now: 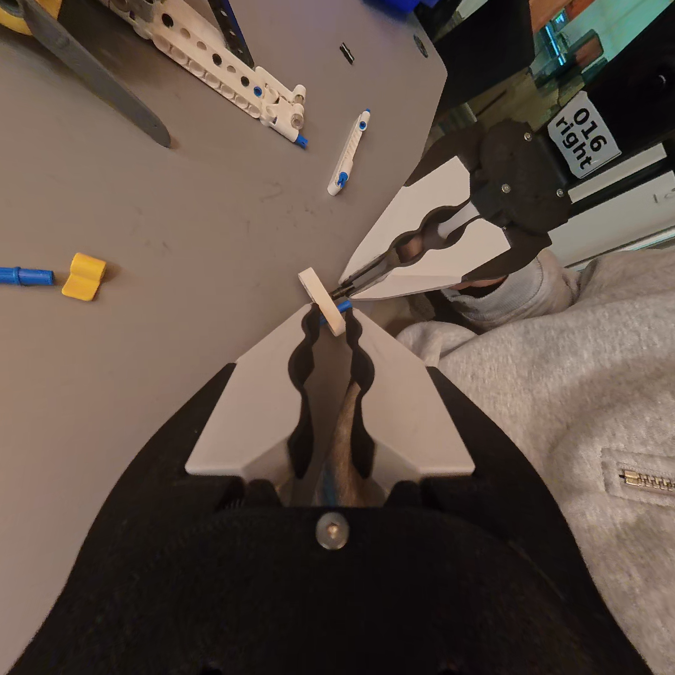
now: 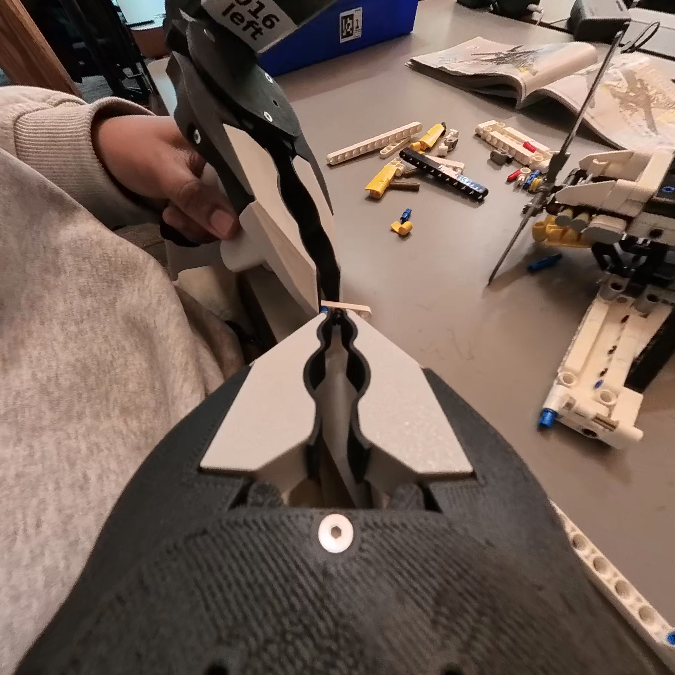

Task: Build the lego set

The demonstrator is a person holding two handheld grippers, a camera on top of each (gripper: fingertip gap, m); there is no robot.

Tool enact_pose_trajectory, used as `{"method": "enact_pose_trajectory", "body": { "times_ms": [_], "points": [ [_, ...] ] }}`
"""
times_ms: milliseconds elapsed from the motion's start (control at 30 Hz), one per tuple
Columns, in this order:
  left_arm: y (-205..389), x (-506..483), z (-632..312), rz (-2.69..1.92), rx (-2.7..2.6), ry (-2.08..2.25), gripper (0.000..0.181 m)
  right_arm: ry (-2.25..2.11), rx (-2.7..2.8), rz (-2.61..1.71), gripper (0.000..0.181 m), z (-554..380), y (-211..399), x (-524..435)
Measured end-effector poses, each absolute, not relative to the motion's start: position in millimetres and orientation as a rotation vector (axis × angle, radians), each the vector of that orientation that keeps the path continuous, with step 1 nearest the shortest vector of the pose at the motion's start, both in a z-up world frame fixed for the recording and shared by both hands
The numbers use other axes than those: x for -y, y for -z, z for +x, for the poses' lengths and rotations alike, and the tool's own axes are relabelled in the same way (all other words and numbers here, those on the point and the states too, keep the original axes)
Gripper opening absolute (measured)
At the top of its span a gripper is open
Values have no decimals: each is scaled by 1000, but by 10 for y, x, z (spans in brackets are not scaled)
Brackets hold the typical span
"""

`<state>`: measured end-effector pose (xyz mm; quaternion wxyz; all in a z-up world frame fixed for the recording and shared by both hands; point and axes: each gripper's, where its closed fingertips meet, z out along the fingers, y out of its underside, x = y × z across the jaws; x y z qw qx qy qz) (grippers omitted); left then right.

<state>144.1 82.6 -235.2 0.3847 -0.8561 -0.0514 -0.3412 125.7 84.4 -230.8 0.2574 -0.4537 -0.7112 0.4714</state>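
1. I am pinching a short white beam (image 1: pixel 322 306) between the tips of my left gripper (image 1: pixel 330 310), by the blue pin (image 1: pixel 342 306) that sits in it; the jaws are standing only slightly apart, closed on that piece.
2. I am holding a small black pin (image 1: pixel 338 290) in the tips of my right gripper (image 1: pixel 345 286), jaws nearly together, with its nose touching the beam's face.
3. Both pieces are hanging in the air just off the table's (image 1: pixel 182 219) near edge, over my lap.
4. Risks, as I judge them: the black pin is gripped by very little, so a push off the hole's axis could twist it out and drop it onto my grey sweater (image 1: pixel 548 438) or the floor.
5. The beam is held at one end only; pressing hard could pivot it round the blue pin, or pop it free.
6. The grey table is carrying the half-built model (image 2: pixel 602 219) at its right edge, an open manual (image 2: pixel 529 73) at the far side, and loose parts (image 2: pixel 420 164) in the middle.
7. A yellow piece (image 1: pixel 84 277) and a second white beam (image 1: pixel 349 153) are lying farther in.
8. A blue bin (image 2: pixel 347 33) is standing at the far edge; the room beyond is dim.
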Motion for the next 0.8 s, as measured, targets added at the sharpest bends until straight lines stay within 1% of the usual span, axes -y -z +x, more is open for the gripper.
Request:
{"method": "enact_pose_trajectory", "body": {
  "times_ms": [333,800],
  "points": [
    [2394,-823,1445,-2232,126,867,12,-1376,1940,-1382,3,1213,2312,-836],
    [2372,-832,1443,-2206,131,890,11,-1076,2130,-1239,1,1346,2458,-898]
  ]
}}
